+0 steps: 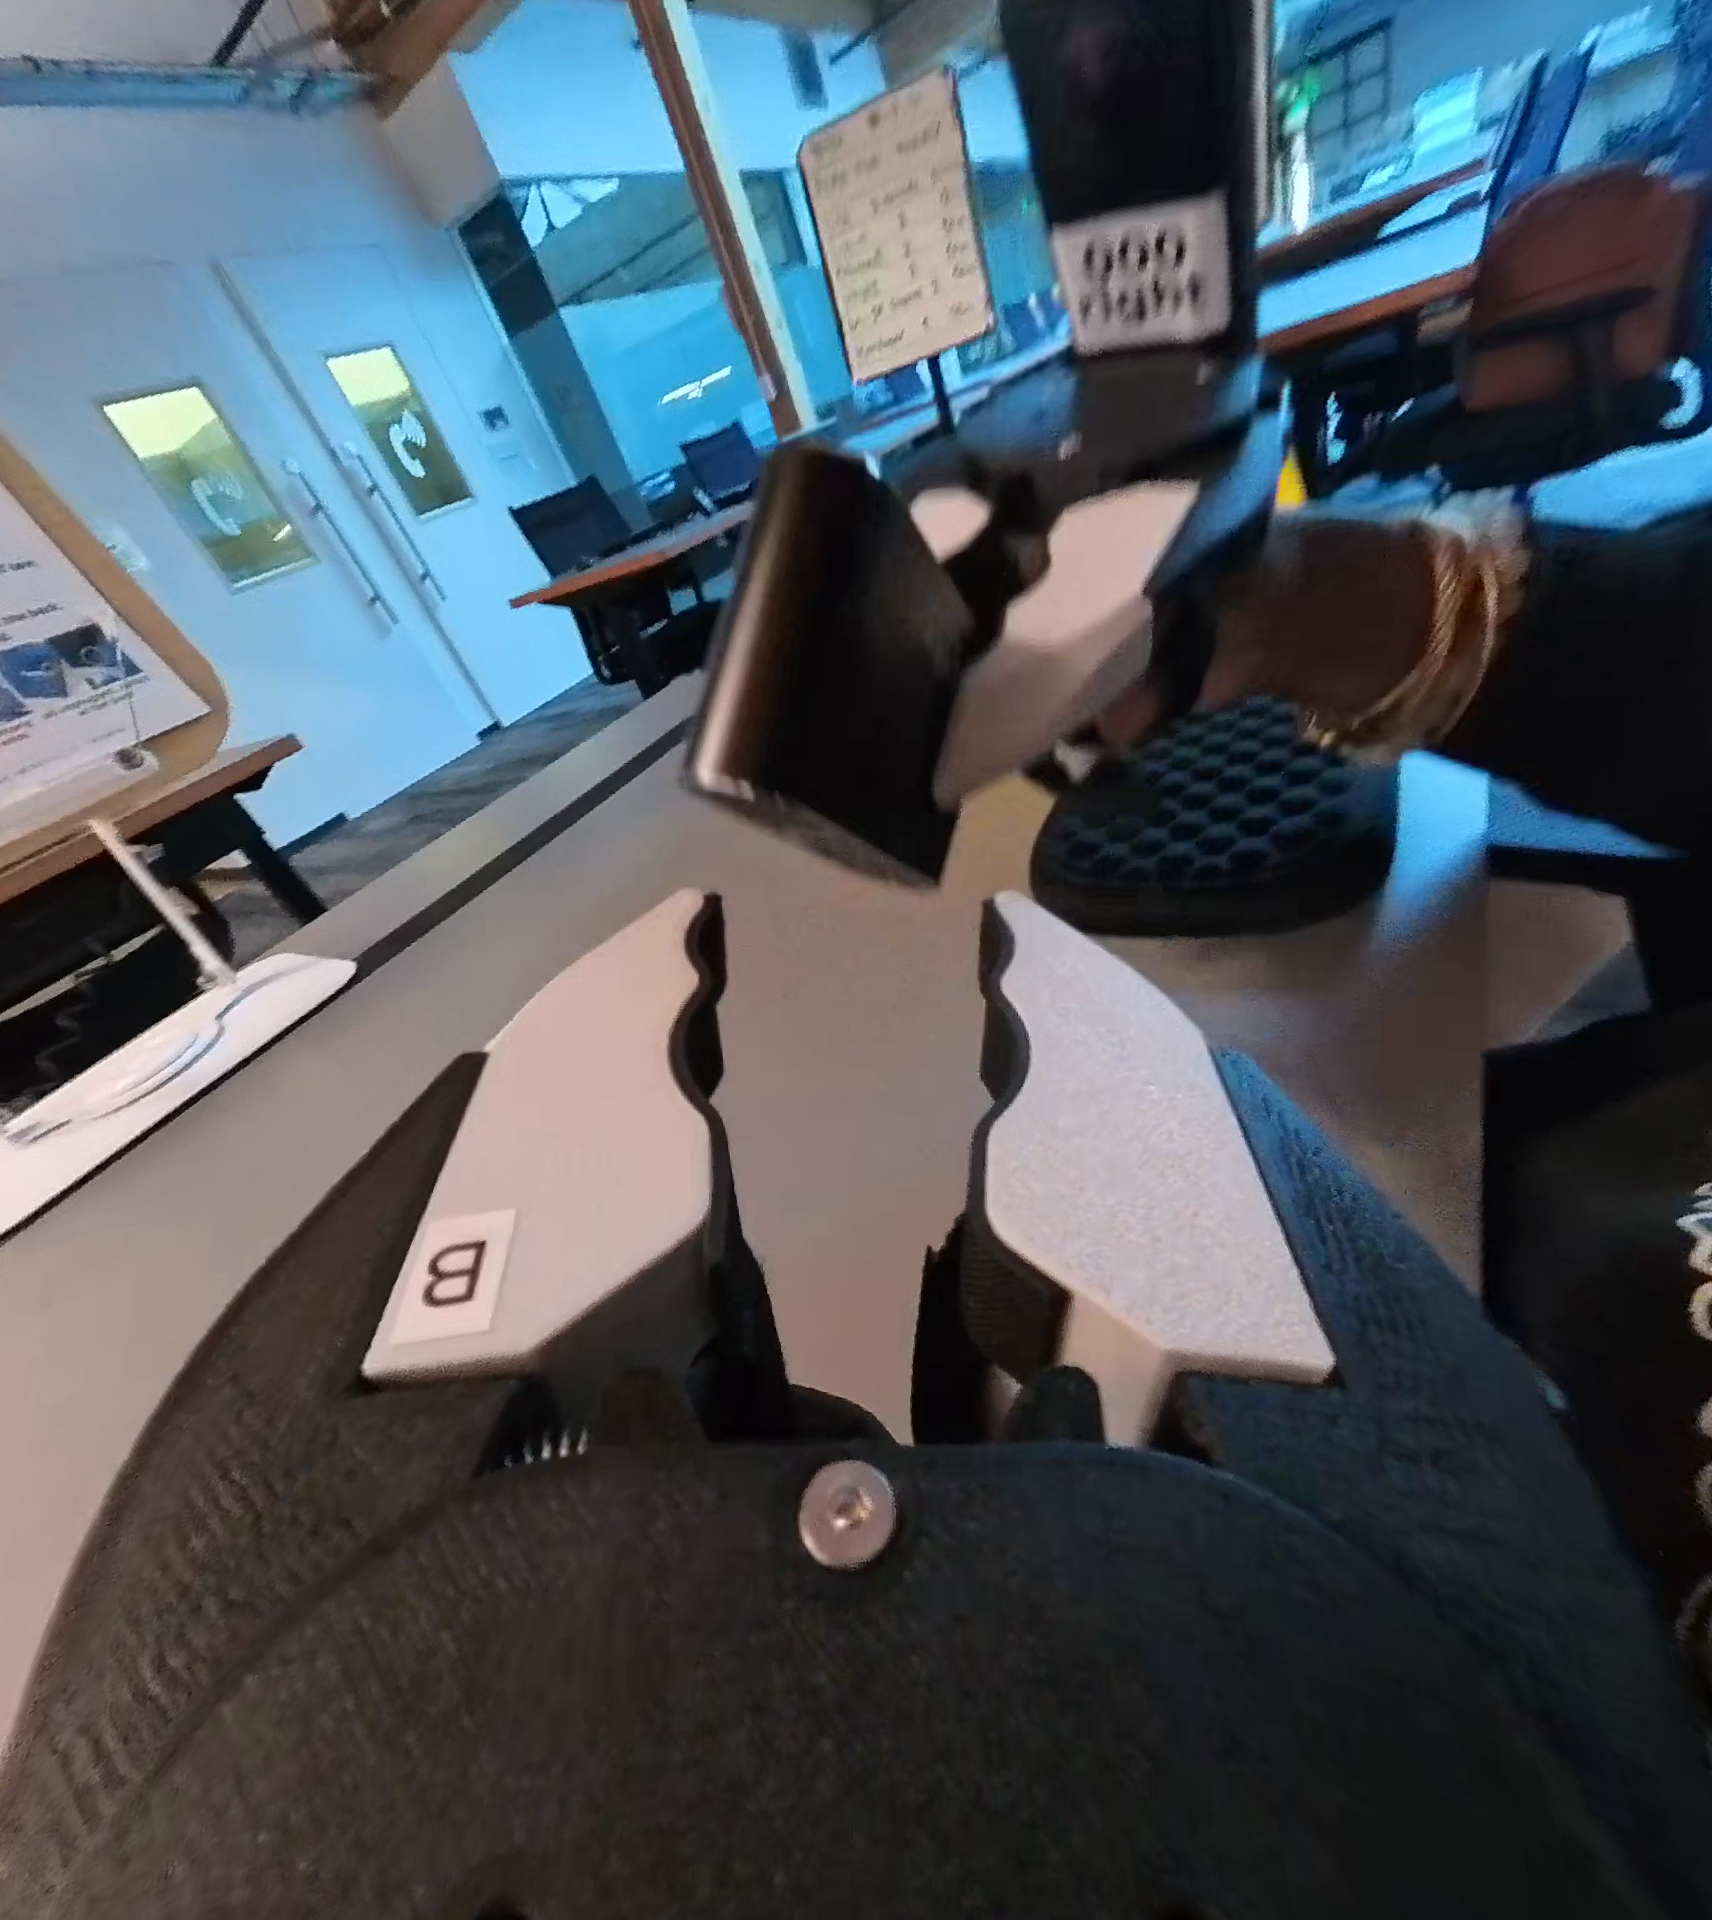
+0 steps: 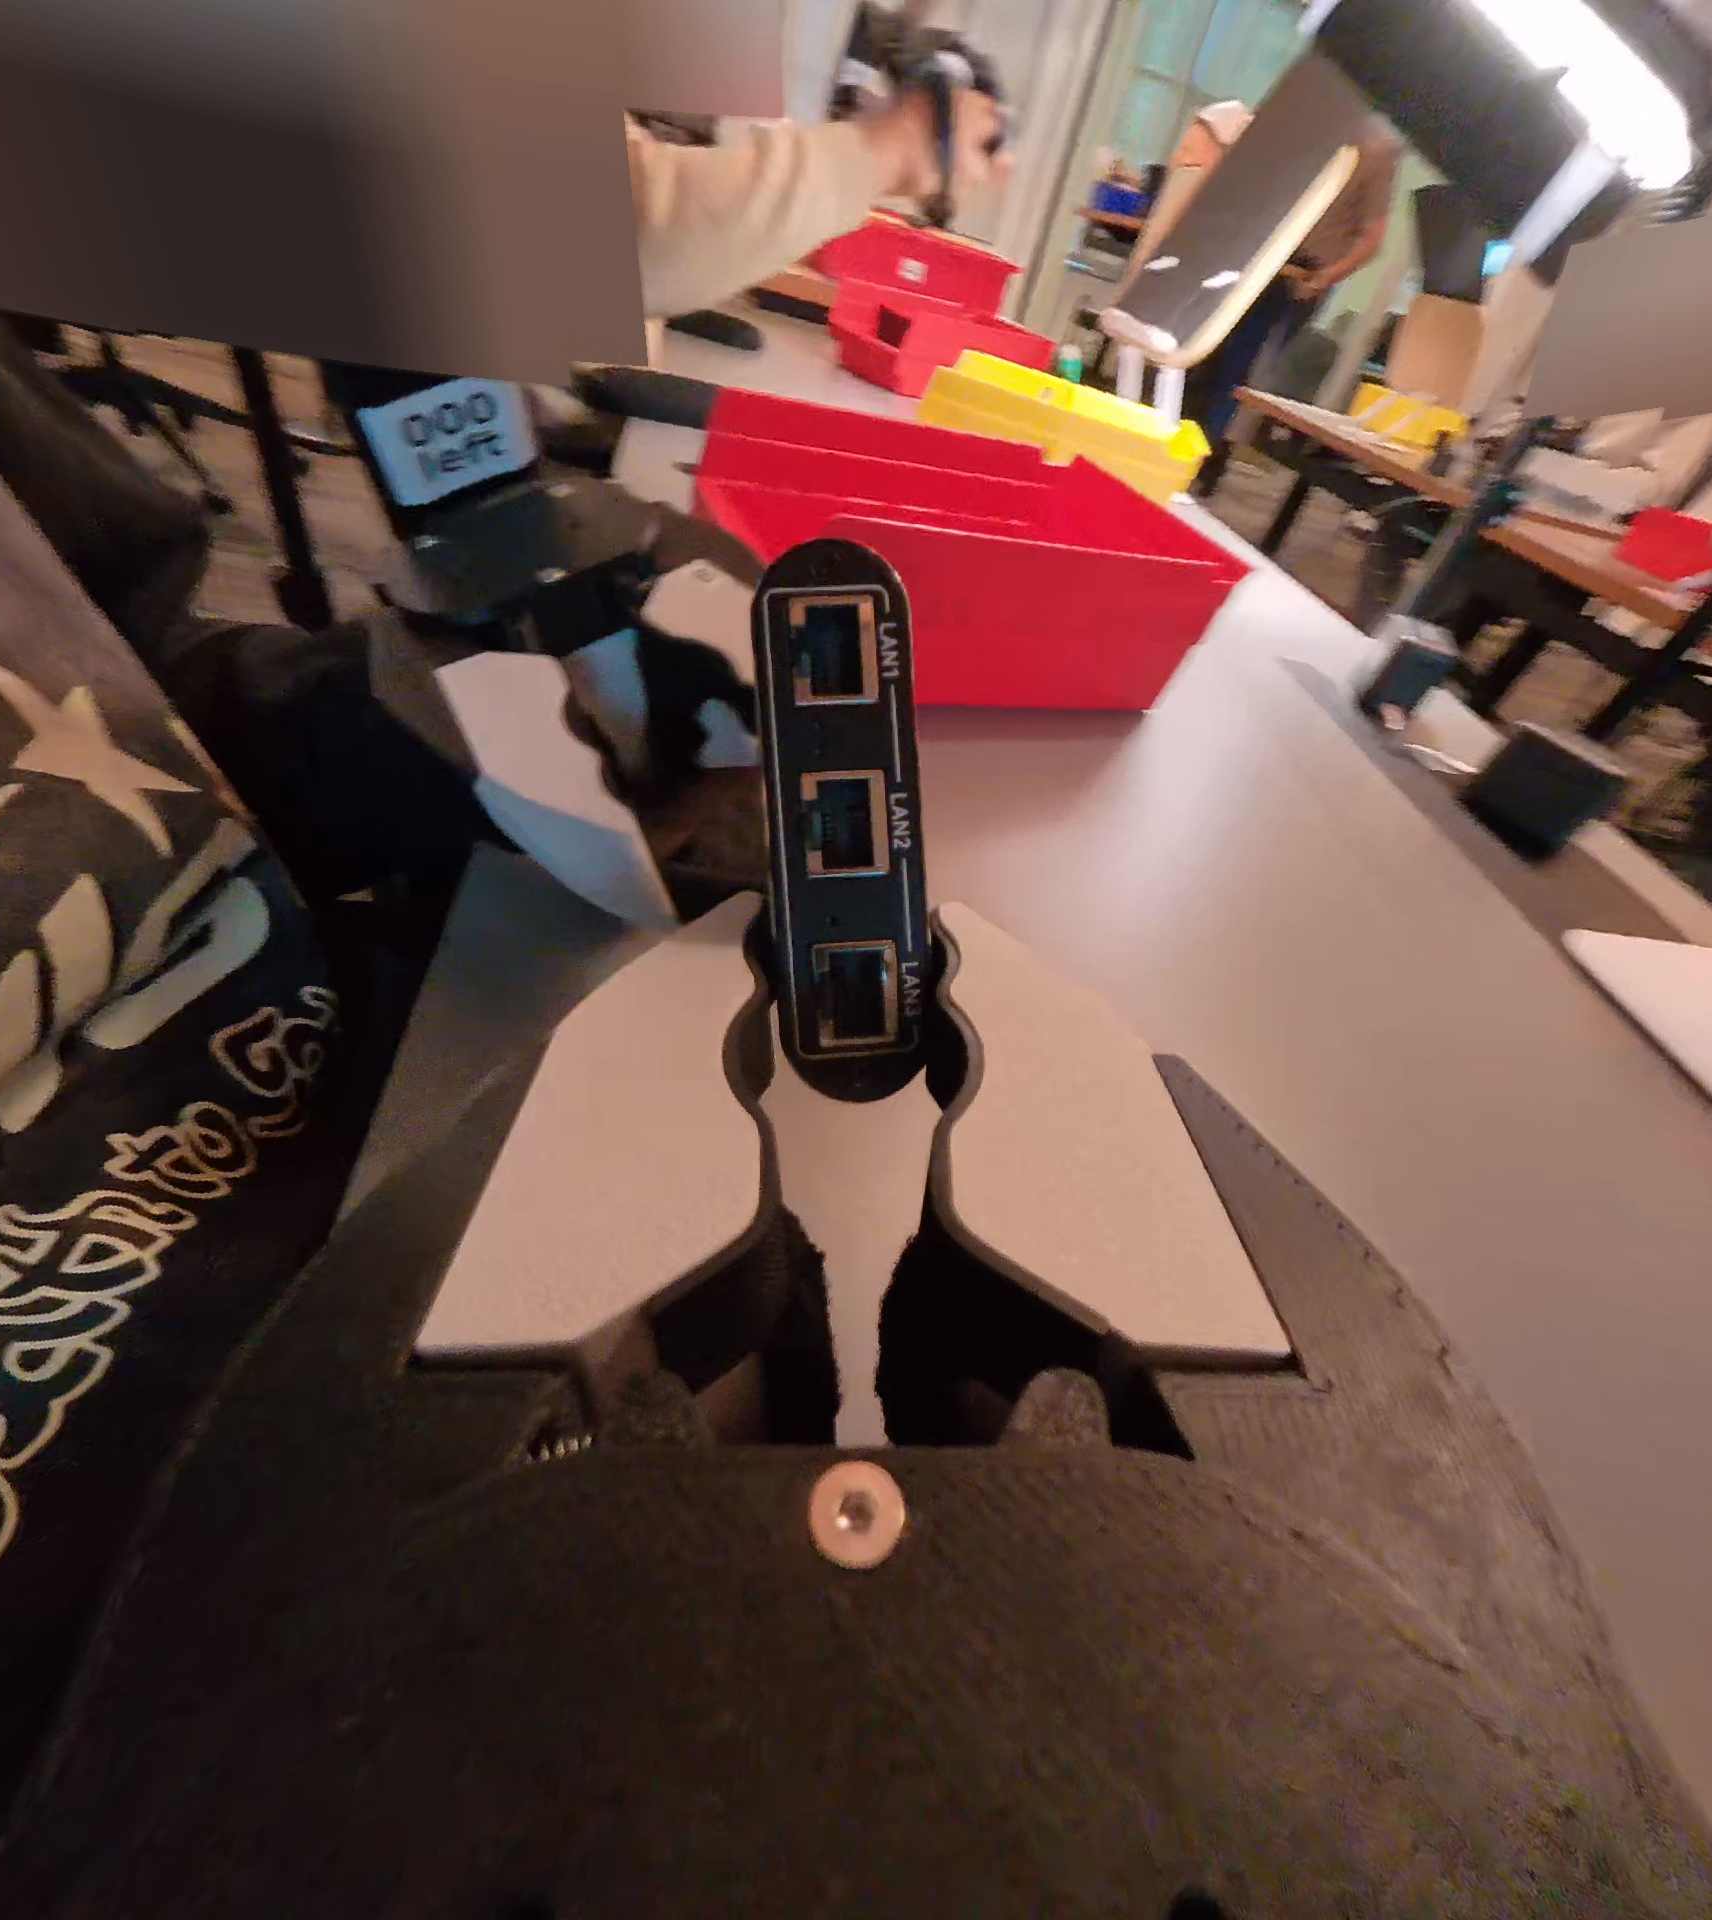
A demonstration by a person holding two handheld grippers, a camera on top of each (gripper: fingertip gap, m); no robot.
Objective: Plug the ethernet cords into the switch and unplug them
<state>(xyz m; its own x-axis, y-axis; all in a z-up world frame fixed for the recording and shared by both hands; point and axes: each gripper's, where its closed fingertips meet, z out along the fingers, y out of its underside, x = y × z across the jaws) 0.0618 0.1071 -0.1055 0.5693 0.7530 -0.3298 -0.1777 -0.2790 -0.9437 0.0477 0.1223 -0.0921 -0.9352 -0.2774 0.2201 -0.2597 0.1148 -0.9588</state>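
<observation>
Above the grey table (image 2: 1247, 935), right gripper (image 2: 847, 997) clamped on black switch (image 2: 839, 810); left gripper (image 1: 852, 997) agape.

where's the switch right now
The switch is clamped upright in the right gripper, above the grey table, with the red bin behind it.

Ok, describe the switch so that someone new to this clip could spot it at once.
Start at the grey table with the red bins. In front of them the right gripper clamps the switch upright by its lower end. It is the slim black box with three empty ports stacked on its face.
</observation>
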